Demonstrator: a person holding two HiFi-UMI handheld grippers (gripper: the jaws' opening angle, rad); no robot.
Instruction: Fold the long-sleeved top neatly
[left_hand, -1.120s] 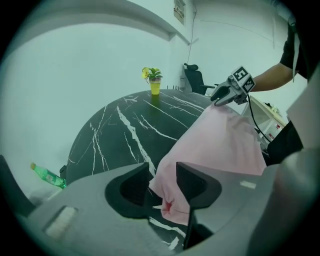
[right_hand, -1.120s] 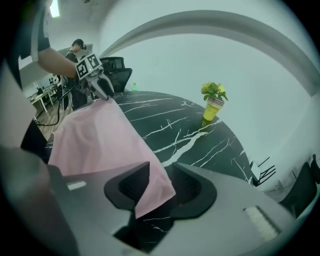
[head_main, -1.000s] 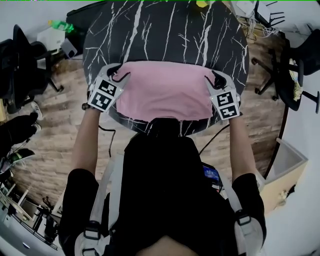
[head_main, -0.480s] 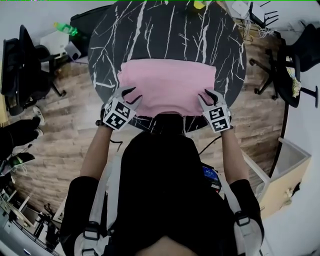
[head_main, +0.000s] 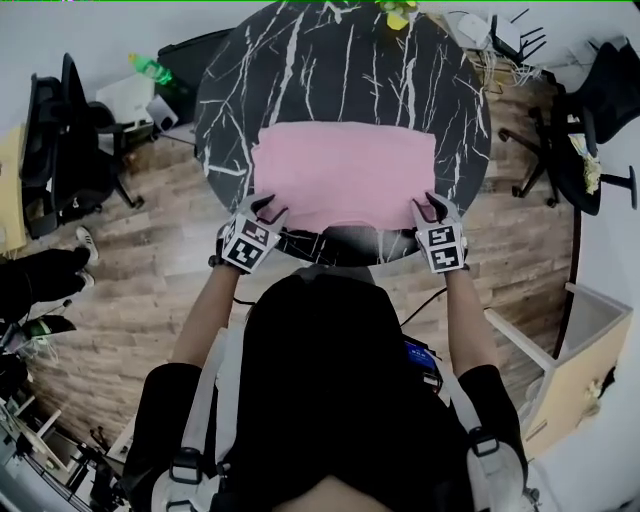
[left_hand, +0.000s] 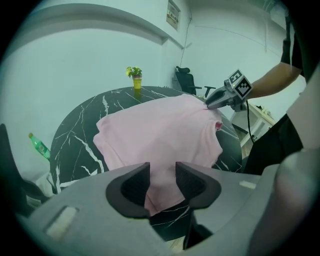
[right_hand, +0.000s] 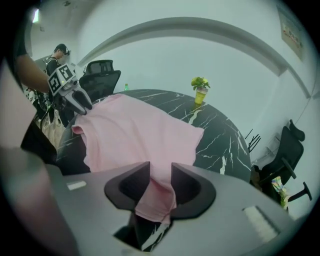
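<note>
Your round black marble table (head_main: 330, 60) carries the pink long-sleeved top (head_main: 340, 175), spread flat as a wide rectangle across the half nearest you, with its near edge at the table's rim. Your left gripper (head_main: 262, 210) pinches the top's near left corner, pink cloth bunched between its jaws. Your right gripper (head_main: 431, 208) pinches the near right corner the same way. A small yellow potted plant (head_main: 397, 12) stands at the far rim.

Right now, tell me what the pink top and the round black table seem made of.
Pink long-sleeved top: soft matte knit fabric, perhaps cotton; it drapes and creases softly. Round black table: smooth marble-look top with white veins; real stone or laminate is unclear.
</note>
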